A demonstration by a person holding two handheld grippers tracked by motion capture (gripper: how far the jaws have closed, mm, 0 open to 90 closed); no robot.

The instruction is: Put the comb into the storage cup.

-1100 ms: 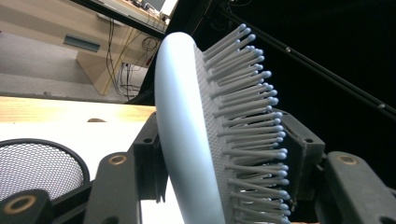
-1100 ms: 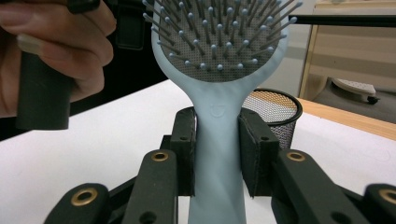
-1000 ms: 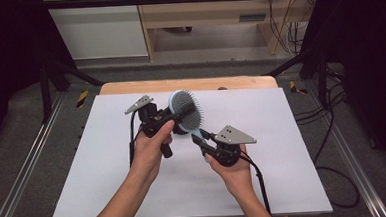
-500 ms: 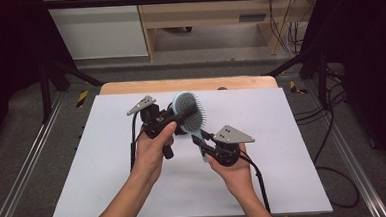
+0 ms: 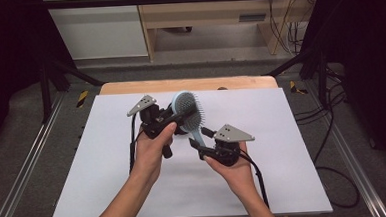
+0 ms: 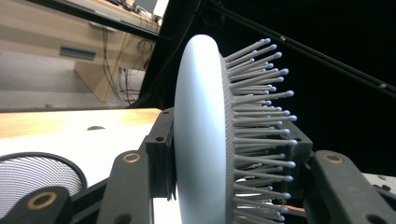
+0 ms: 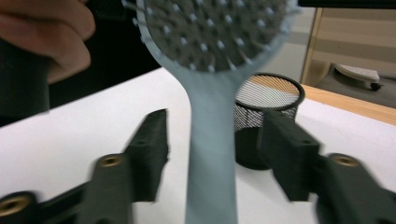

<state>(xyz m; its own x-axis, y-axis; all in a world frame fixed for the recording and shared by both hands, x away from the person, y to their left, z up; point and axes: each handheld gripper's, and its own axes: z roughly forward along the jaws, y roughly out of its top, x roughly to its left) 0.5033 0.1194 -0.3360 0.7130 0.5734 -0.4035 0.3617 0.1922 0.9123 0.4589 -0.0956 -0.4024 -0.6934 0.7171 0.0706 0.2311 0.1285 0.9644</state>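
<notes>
White paper covers the table [image 5: 110,193], whose wooden edge runs along the top with a dim room behind. Just above the middle of the high view, the left gripper [image 5: 174,120] is clamped on the round head of the pale blue hairbrush [image 5: 187,111], one pad on its smooth back and the other among the bristles. Lower right of it, the right gripper [image 5: 198,139] has just been opening; its jaws stand clear on either side of the brush handle, with a black mesh cup [image 7: 266,116] behind.

Your black two-jaw left gripper [image 5: 174,120] & right gripper [image 5: 198,139]: grey triangular top plates, brass-coloured pivot screws, black cables; forearms bare, no sleeves.
</notes>
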